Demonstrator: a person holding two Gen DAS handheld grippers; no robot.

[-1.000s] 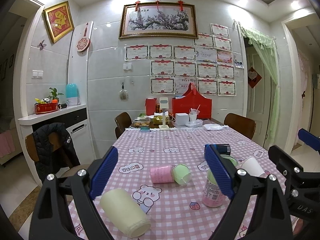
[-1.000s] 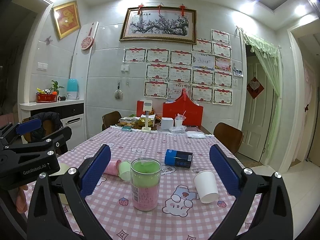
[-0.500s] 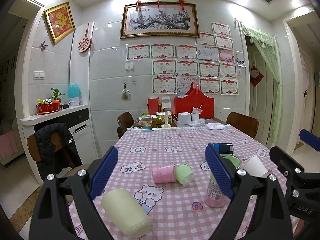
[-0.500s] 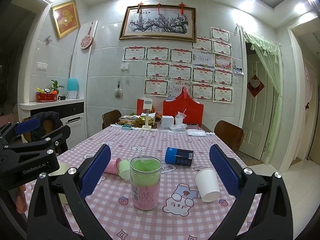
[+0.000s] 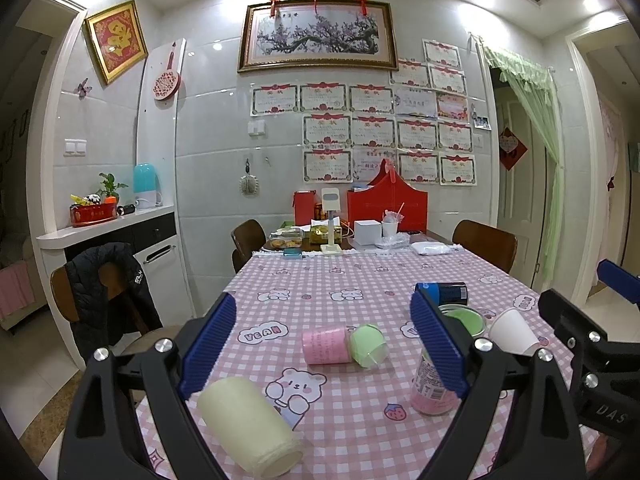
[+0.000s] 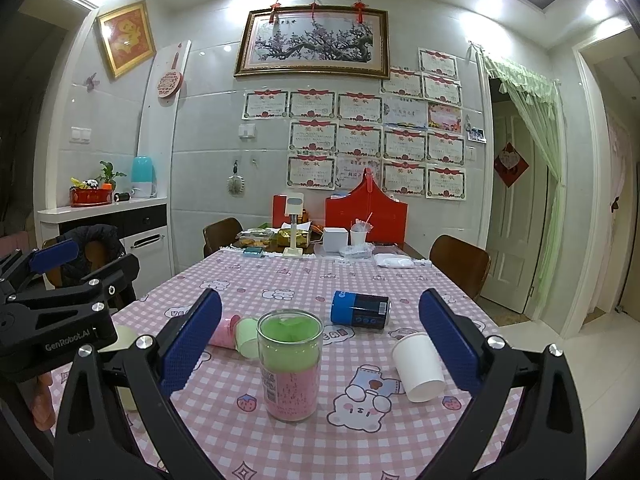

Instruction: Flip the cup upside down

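Note:
A clear cup with pink and green inside stands upright on the pink checked tablecloth, between my right gripper's open jaws and just beyond them; it also shows in the left wrist view, partly behind the right finger. A cream cup lies on its side near my open, empty left gripper. A pink cup and a green cup lie nested on their sides. A white paper cup lies tipped to the right. A blue can lies behind.
The table's far end carries boxes, a red holder, a small lamp and food containers. Chairs stand around the table; one at left holds a black jacket. A counter is at left, a doorway at right.
Both views have drifted slightly; the objects sit a little higher and closer in frame. Nothing on the table has moved and both grippers stay open.

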